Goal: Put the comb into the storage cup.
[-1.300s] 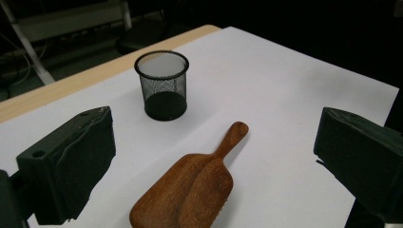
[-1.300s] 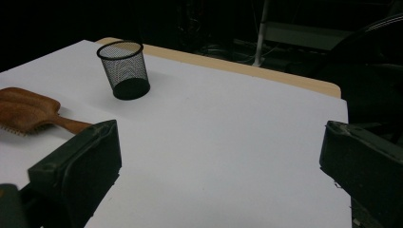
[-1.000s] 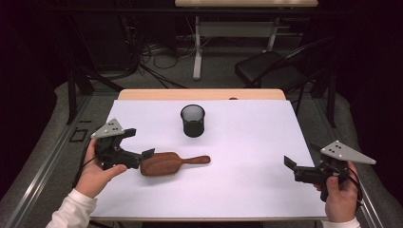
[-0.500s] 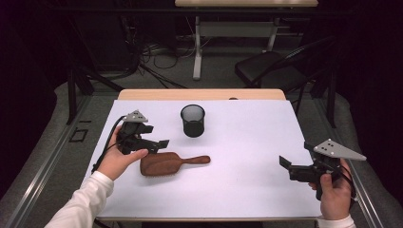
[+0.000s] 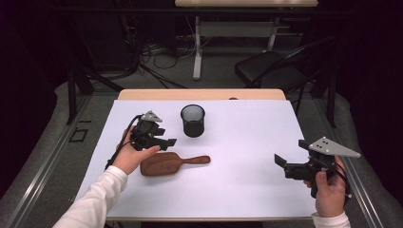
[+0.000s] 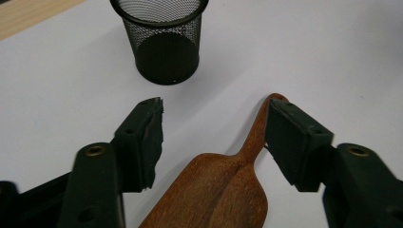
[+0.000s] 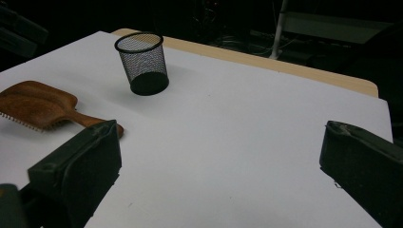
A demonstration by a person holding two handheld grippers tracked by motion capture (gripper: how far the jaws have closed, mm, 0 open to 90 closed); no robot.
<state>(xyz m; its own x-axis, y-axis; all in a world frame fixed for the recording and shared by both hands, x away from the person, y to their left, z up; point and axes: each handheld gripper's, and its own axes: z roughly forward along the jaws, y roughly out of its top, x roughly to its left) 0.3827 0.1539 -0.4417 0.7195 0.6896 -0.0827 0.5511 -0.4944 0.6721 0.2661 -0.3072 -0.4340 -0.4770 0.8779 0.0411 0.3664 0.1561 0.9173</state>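
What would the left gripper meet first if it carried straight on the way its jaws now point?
Probably the wooden hairbrush: the left gripper points down over it, handle between the jaws, which have just been closing without touching it. The mesh cup stands farther along; depth is hard to judge.

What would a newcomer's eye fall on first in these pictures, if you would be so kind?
Most likely the wooden hairbrush lying bristles down left of centre on the white table cover, its handle pointing right. The left hand-held gripper hangs right over it; its jaws have just been closing, the handle between them, pads not yet pressing. Behind the brush stands an empty black mesh cup, while the right hand-held gripper waits open near the right edge.
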